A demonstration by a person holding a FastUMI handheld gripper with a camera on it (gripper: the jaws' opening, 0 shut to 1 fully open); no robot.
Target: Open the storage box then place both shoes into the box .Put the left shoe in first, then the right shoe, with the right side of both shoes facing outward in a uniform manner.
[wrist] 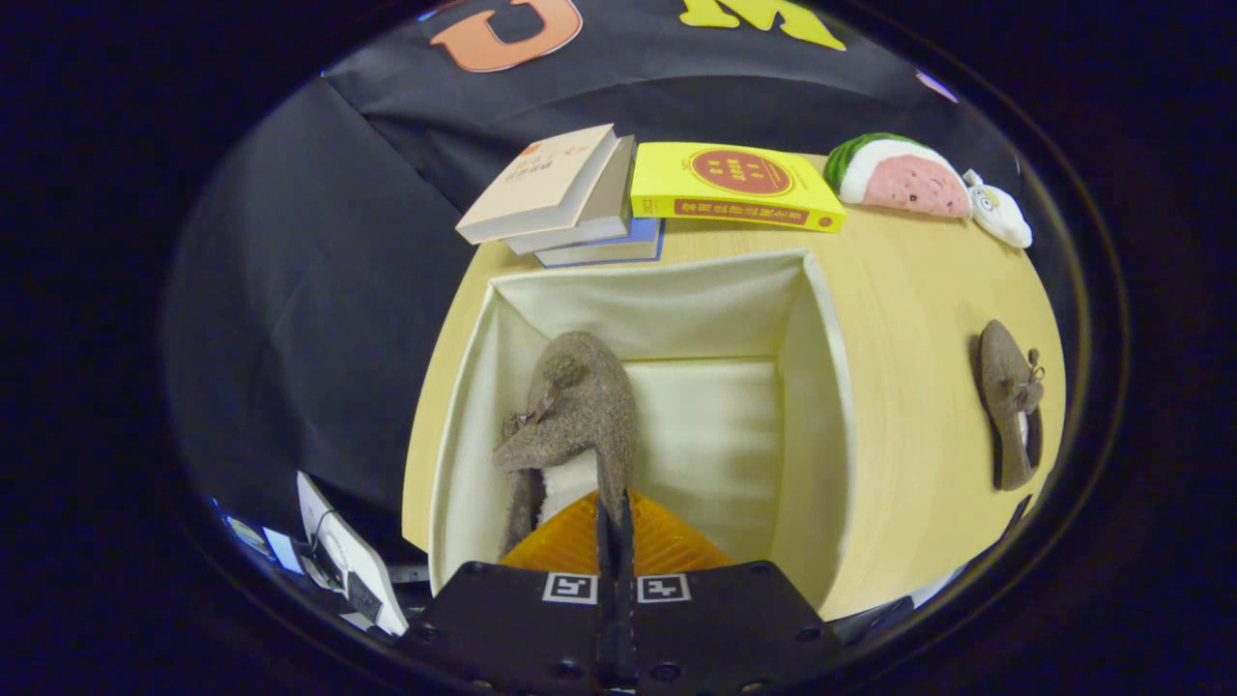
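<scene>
An open cream fabric storage box (817, 387) stands on the wooden table, straight ahead of my fingers. My gripper (615, 527) is shut on the heel edge of a brown felt shoe (575, 406) with a small bow. That shoe hangs inside the box near its left wall, toe pointing away from me. The second brown shoe (1010, 406) lies on the table to the right of the box, apart from it.
Beyond the box lie stacked books (556, 188) and a yellow book (734, 184). A watermelon-slice plush (899, 174) and a small white toy (1000, 213) sit at the table's far right. The table (918, 290) drops off at left and right.
</scene>
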